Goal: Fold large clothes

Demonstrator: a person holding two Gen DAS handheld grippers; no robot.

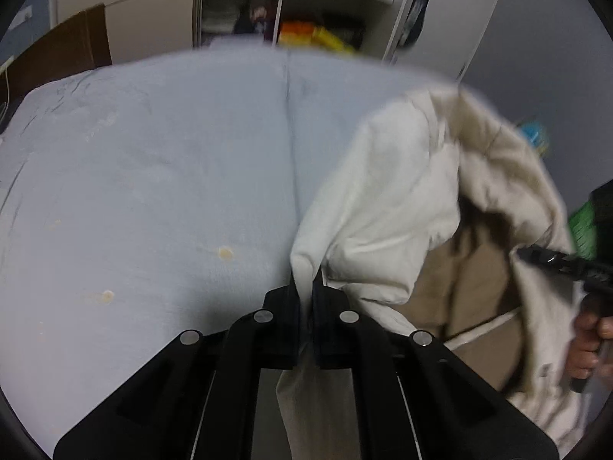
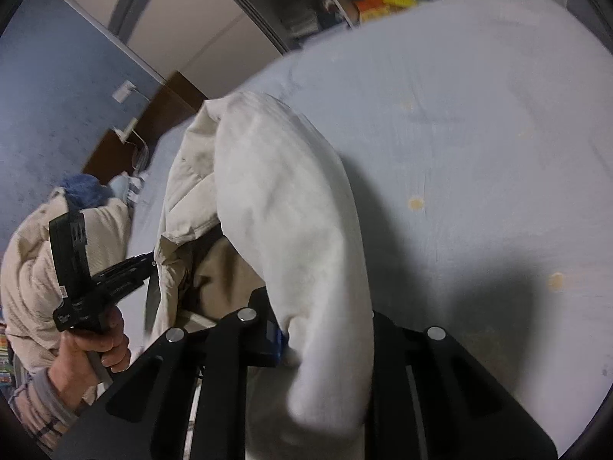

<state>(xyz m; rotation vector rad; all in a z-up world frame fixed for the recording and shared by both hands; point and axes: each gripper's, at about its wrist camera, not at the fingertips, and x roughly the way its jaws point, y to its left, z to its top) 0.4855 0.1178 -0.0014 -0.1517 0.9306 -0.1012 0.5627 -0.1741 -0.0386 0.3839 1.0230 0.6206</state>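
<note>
A large cream-white garment point(image 1: 398, 199) with a tan inner side hangs in the air above the bed. My left gripper point(image 1: 306, 295) is shut on a fold of its edge. In the left wrist view the right gripper point(image 1: 536, 257) grips the garment's far side at the right edge. In the right wrist view the garment point(image 2: 283, 207) drapes over my right gripper point(image 2: 302, 329), hiding one finger; cloth runs between the fingers. The left gripper point(image 2: 151, 260) shows there at the left, pinching the garment's other edge.
A pale blue-grey bed sheet point(image 1: 161, 176) with small yellowish spots lies below, also in the right wrist view point(image 2: 479, 145). An open wardrobe point(image 1: 291, 19) stands beyond the bed. A brown headboard point(image 2: 153, 122) and pillows point(image 2: 95, 191) are at the left.
</note>
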